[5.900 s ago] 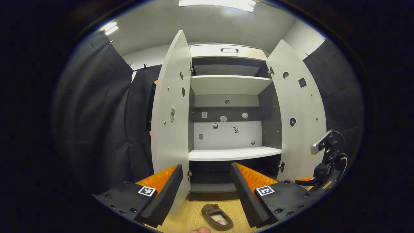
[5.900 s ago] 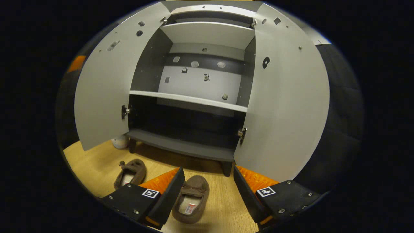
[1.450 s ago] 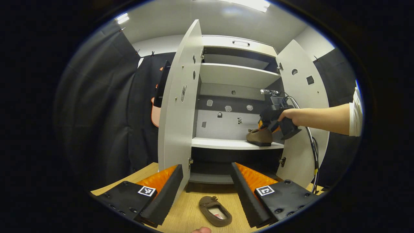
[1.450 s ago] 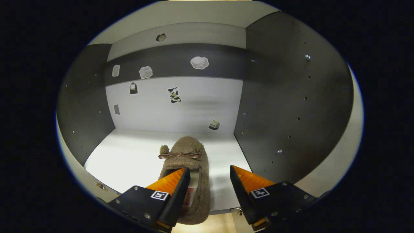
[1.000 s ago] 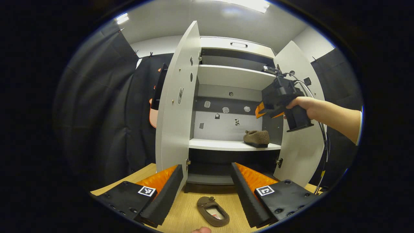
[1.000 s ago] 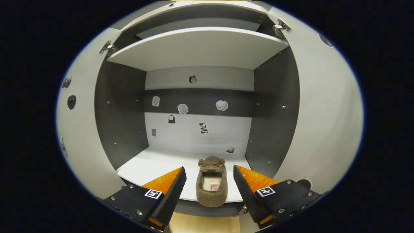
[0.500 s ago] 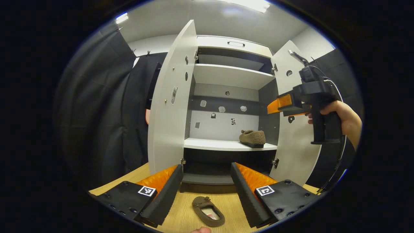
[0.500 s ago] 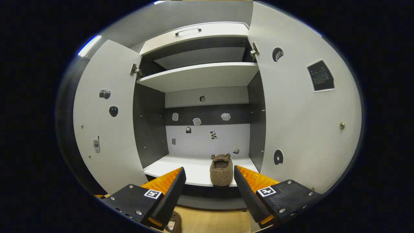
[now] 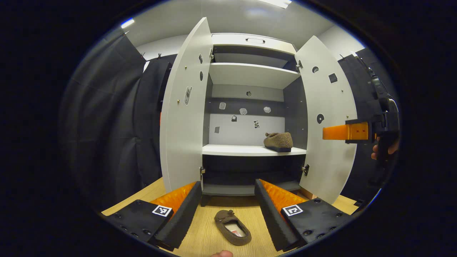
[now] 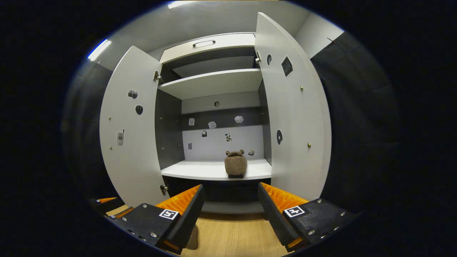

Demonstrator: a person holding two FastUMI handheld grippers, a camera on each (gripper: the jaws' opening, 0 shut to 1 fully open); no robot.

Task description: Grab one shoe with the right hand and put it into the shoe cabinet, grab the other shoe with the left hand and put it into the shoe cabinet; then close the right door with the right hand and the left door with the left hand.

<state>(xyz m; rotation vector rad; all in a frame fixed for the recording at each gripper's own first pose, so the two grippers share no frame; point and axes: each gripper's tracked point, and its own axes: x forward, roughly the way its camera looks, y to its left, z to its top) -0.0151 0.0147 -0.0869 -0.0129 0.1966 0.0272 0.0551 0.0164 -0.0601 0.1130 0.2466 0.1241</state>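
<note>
Nearest in the left gripper view, the left gripper hangs low over the wooden floor with its jaws apart and empty, and a brown shoe lies on the boards between its fingers. In the right gripper view the right gripper is likewise spread wide with nothing between its fingers, and a dark shape by its left finger is probably that same shoe. Farther off stands the shoe cabinet with left door and right door swung open, the other shoe resting on the right of its white shelf.
</note>
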